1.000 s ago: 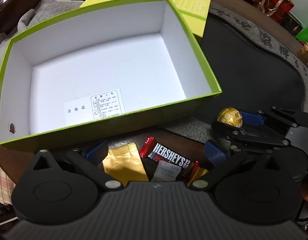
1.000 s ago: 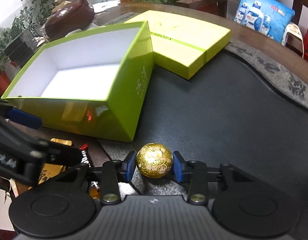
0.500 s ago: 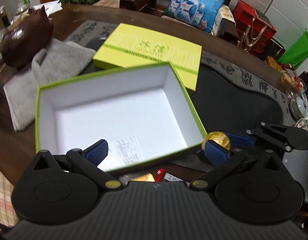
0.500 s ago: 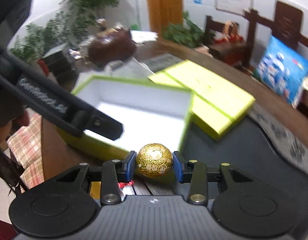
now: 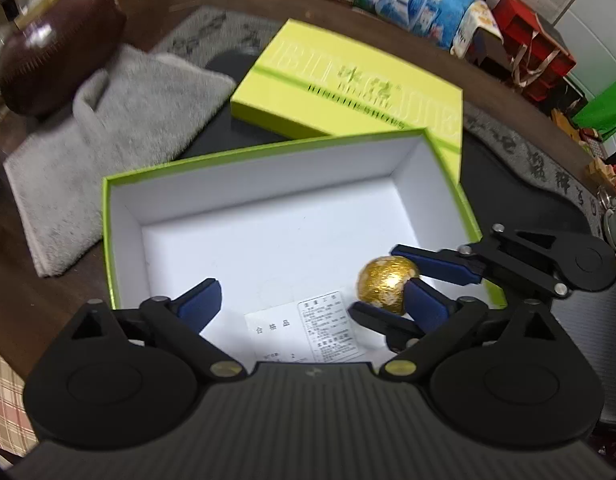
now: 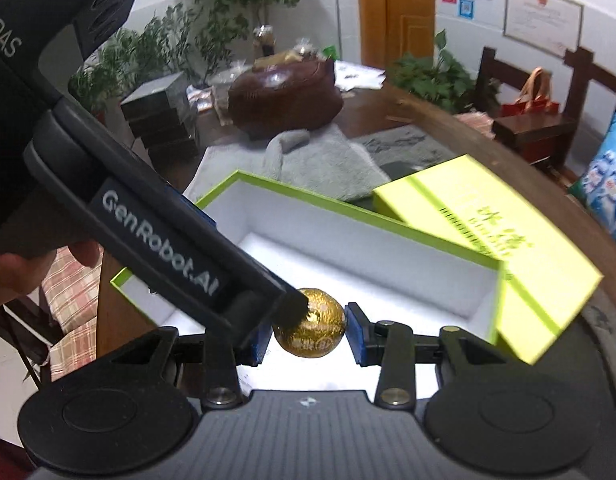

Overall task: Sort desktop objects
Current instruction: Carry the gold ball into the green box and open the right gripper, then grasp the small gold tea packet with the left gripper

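moved: right gripper (image 6: 308, 336) carried gold ball (image 5: 387, 285) from mat to above box (image 5: 267, 200) | ball clamped, box floor straight below, at 3 o'clock end | left gripper (image 5: 312, 300) apart, empty

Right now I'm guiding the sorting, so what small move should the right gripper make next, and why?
Probably open the right gripper and let go. Its fingers pinch the gold foil ball, which already hangs over the white floor of the open green box. The left gripper is open and holds nothing.
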Tool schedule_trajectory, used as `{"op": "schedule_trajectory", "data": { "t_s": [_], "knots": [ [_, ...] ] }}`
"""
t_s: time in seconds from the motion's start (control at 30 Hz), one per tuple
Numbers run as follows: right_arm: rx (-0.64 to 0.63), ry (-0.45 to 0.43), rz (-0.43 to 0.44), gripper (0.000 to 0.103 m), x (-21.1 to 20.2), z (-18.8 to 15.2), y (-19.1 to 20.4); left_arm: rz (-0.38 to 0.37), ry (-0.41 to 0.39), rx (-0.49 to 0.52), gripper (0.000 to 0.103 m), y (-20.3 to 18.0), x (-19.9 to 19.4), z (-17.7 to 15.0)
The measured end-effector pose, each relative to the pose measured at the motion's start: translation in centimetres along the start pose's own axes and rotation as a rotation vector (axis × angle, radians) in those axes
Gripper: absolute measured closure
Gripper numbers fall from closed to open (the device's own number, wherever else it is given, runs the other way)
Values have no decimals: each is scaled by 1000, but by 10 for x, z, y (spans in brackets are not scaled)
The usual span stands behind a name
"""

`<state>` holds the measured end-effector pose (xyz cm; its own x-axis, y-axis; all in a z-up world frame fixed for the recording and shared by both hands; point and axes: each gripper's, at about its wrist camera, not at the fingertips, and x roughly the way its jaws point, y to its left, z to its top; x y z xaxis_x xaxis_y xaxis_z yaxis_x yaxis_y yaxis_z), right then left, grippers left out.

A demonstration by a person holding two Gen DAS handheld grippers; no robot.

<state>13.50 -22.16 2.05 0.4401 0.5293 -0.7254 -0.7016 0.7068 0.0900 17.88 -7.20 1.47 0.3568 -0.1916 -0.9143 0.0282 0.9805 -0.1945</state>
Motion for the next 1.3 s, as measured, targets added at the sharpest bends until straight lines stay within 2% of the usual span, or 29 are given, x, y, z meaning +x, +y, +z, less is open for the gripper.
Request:
{"op": "schedule_trajectory", "data": {
  "t_s": [0.2, 0.37, 0.5, 0.67, 0.77, 0.83, 1.07, 1.3],
  "knots": [
    [7, 122, 31, 64, 44, -1, -7, -37, 87, -26, 13, 13, 36, 2],
    [43, 243, 54, 64, 73, -3, -11, -68, 159, -48, 22, 24, 65, 4],
    [59, 304, 82, 64, 87, -1, -11, -93, 210, -66, 30, 30, 85, 4],
    [54, 345, 82, 63, 96, -2, -9, -96, 225, -82, 31, 29, 93, -1],
    [65, 344, 79, 59, 95, -3, -11, -95, 214, -92, 31, 28, 92, -3],
    [71, 336, 71, 36, 93, -4, -12, -88, 201, -90, 31, 26, 90, -5],
    [74, 281, 33, 23, 76, -2, -12, -73, 121, -81, 31, 17, 69, -10],
    [70, 167, -6, 15, 27, -6, -10, -44, -24, -53, 25, 6, 14, -7]
  ]
}}
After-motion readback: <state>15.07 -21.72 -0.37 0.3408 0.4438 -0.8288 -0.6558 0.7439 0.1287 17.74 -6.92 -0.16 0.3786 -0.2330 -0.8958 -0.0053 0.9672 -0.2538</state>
